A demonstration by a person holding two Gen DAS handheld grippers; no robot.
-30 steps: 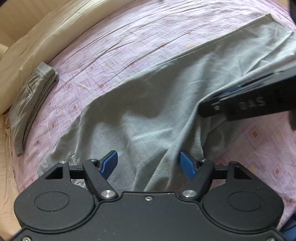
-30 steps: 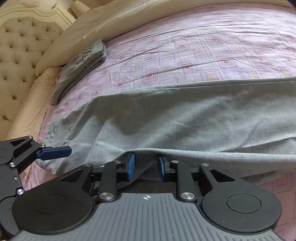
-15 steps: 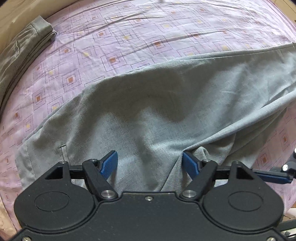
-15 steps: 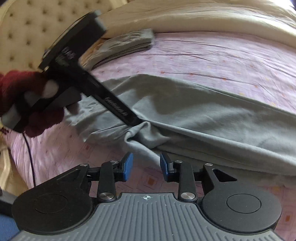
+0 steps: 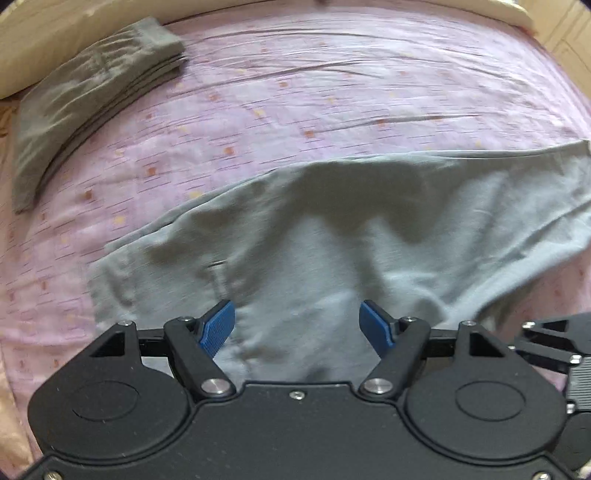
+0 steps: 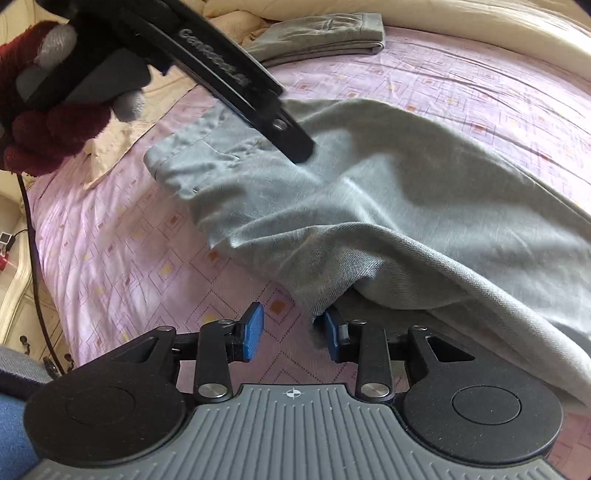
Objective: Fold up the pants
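Note:
Light grey pants (image 5: 332, 236) lie spread on a pink patterned bed sheet (image 5: 295, 92), legs running right. My left gripper (image 5: 297, 325) is open, its blue pads above the pants' upper part, holding nothing. In the right wrist view the same pants (image 6: 388, 192) lie across the sheet, and the left gripper's black body (image 6: 236, 85), held by a hand in a dark red glove, hovers over the waistband. My right gripper (image 6: 293, 334) is open at the pants' near edge; the cloth touches its right pad but is not clamped.
A folded olive-grey garment (image 5: 85, 99) lies at the far left of the bed, also seen in the right wrist view (image 6: 325, 35). Cream bedding (image 6: 480, 33) runs along the far side. A black cable (image 6: 33, 240) hangs at the bed's left edge.
My right gripper opened wider and let go of the pants' edge, which now lies on the sheet. My left gripper moved over the waistband, still open.

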